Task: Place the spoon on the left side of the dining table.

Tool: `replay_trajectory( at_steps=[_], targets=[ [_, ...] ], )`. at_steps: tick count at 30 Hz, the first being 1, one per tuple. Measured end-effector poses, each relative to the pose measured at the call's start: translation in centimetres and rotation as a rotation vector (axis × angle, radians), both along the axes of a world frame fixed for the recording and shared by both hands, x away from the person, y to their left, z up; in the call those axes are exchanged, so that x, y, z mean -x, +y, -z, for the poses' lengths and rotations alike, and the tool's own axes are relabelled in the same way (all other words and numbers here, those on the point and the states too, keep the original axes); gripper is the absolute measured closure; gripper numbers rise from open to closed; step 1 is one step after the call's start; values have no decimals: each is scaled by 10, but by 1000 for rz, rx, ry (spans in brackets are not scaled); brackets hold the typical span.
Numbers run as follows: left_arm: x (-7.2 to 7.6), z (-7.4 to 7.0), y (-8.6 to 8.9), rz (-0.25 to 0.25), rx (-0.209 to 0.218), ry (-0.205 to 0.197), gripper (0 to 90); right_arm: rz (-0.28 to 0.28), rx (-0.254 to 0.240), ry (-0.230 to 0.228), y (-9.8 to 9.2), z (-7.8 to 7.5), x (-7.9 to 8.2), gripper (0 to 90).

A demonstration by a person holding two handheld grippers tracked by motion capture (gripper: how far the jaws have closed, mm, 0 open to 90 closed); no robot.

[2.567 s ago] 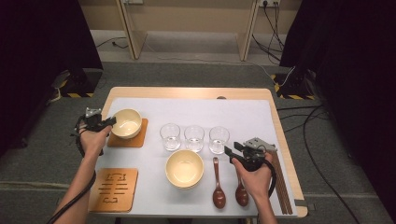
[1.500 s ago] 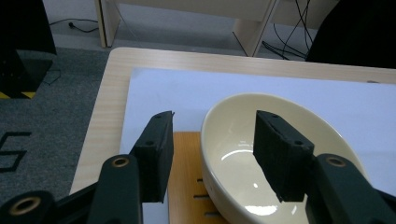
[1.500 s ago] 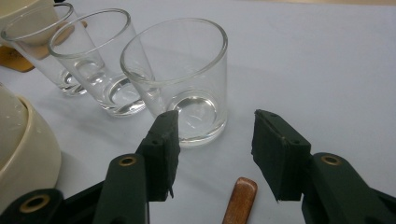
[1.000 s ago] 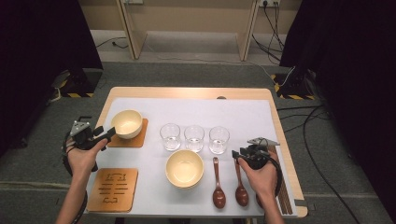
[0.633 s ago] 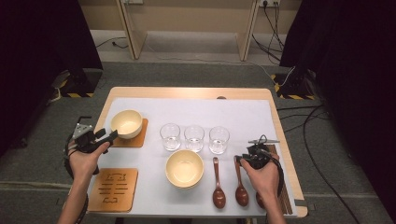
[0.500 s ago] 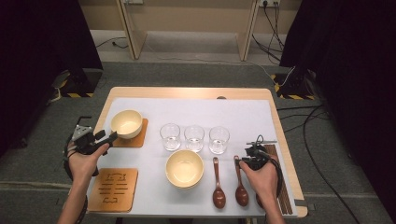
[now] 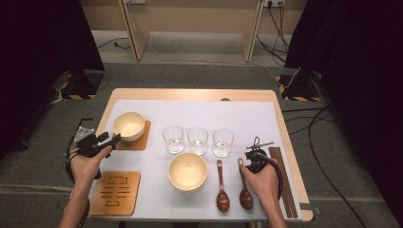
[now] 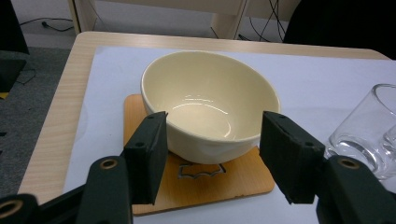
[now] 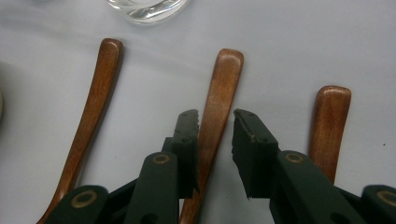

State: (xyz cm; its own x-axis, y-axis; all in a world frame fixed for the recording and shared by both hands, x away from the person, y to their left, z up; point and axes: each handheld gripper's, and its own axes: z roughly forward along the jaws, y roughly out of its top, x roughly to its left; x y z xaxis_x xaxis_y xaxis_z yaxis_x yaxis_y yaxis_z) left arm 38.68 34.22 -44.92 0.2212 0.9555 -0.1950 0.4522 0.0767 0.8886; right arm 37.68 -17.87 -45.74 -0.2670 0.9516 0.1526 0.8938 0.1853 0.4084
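On the counter (image 7: 199, 111), left of the three glasses (image 7: 197, 140), a cream bowl (image 8: 208, 105) on its wooden coaster (image 8: 201, 179) is framed by the left gripper (image 8: 212, 151), jaws apart. Right of the glasses, the spoon handle (image 9: 217, 107) is enclosed by the right gripper (image 9: 215, 122), whose jaws have just been closing, not yet clamped.

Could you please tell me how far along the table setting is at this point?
Done: one bowl sits on its coaster, the open left gripper just short of it. In hand: the right gripper has just been closing its jaws astride a spoon handle, not yet clamped. Left, probably: the second bowl, off the bare coaster.
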Motion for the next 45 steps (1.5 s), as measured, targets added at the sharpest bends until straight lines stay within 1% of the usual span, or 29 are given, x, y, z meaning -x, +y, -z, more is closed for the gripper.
replay_trajectory(
  at_steps=[3,5,8,12,15,20,24,26,29,31,34,37,38,40,42,43,45],
  targets=[
    [0,-1,-1,4,-1,-3,411,5,9,25,2,1,-1,717],
    [-1,-1,-1,11,2,-3,411,5,25,46,5,3,-1,708],
    [-1,0,-2,16,-2,-1,411,19,52,37,9,4,0,726],
    [-1,0,-3,20,-2,-4,411,58,94,37,15,3,1,751],
    [-1,-1,-2,22,-1,-4,411,66,125,38,18,2,0,772],
    [-1,-1,-1,23,-3,-7,411,88,122,50,21,1,0,783],
    [-1,-1,-1,27,-10,-6,416,91,119,40,22,0,2,790],
    [-1,-1,-1,27,-9,-8,415,79,121,31,22,0,2,792],
    [-1,-1,-1,27,-8,-9,415,82,116,32,24,-2,3,797],
    [-1,-1,-1,28,-10,-9,415,71,119,21,24,-2,3,806],
    [-1,-2,-2,29,-13,-10,416,64,103,15,25,-6,4,853],
    [0,-3,-2,31,-11,-15,416,46,130,13,28,-6,4,853],
    [0,-4,-1,30,-10,-16,417,51,130,20,29,-6,4,852],
    [1,-4,-1,28,-11,-18,417,45,121,27,28,-4,2,844],
    [1,-4,0,27,-10,-18,417,41,99,52,27,-2,0,836],
    [1,-4,0,27,-10,-18,417,37,101,52,27,-1,-1,837],
    [1,-4,0,26,-10,-18,418,46,98,59,26,-1,-1,840]
  ],
)
